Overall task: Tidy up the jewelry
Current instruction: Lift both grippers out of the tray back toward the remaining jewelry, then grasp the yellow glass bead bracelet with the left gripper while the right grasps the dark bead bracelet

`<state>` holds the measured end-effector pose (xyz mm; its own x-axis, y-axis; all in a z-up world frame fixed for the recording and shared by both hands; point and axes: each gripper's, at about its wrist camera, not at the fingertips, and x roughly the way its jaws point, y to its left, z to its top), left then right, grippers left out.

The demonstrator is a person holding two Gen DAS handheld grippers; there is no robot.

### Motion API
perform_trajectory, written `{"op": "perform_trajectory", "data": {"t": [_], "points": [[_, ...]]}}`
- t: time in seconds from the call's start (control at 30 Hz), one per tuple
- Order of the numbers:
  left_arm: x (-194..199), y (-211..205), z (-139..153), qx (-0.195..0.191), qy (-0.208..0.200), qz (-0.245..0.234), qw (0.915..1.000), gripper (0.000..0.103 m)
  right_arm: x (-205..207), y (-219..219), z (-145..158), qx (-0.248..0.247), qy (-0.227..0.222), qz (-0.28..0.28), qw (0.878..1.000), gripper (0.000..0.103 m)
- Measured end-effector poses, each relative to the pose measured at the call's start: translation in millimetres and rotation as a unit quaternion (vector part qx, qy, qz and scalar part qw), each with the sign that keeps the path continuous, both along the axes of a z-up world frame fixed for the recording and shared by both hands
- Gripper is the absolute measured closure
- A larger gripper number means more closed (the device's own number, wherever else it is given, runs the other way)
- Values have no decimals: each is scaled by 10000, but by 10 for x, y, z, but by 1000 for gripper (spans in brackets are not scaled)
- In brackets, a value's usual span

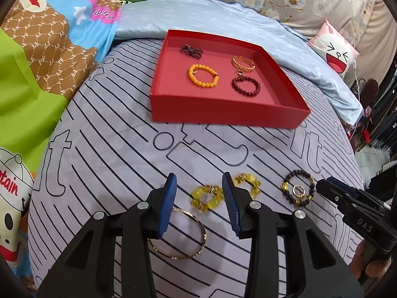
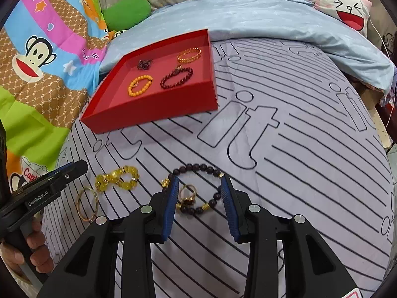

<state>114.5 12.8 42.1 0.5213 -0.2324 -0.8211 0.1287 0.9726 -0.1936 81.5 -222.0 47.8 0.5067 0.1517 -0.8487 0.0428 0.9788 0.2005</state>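
Room: bedroom, by the look; floral cloth behind, cartoon quilt (image 1: pixel 49 39) to one side, blue sheet (image 1: pixel 223 24) and a face pillow (image 1: pixel 333 49) beyond.
Bed (image 1: pixel 119 149): striped grey cover, soft and giving; judged to sag under a press, so small pieces may sink into it.
Tray (image 1: pixel 223 116): red, shallow, stiff-walled card; holds four bracelets, among them an orange bead one (image 1: pixel 202 75).
Left gripper (image 1: pixel 199 193): jaws apart, low over the bed, straddling part of the yellow bracelet.
Right gripper (image 2: pixel 199 188): jaws apart, straddling the dark bracelet, not clamped.
Bangle (image 1: pixel 178 236): thin gold hoop, flat on the bed beside the left jaws; likely rigid, light, slippery; take across the wire.
Yellow bracelet (image 1: pixel 223 193): glossy chunky beads, twisted in a figure eight; likely limp, will dangle; pinch one bead cluster.
Dark bracelet (image 2: pixel 198 188): dark beads with gold spacers, on the bed well apart from the tray; likely stretchy, light; grip across the strand.
Ring (image 2: pixel 188 191): gold, lying inside the dark bracelet; small, apt to slip.
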Motion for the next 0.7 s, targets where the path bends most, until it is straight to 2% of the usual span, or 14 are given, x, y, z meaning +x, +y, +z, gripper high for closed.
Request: {"op": "perform_trajectory", "data": {"t": [0.7], "points": [[-105, -165, -168, 95, 134, -204, 9997, 67, 119, -107, -164, -190, 78, -125, 9997, 68]]}}
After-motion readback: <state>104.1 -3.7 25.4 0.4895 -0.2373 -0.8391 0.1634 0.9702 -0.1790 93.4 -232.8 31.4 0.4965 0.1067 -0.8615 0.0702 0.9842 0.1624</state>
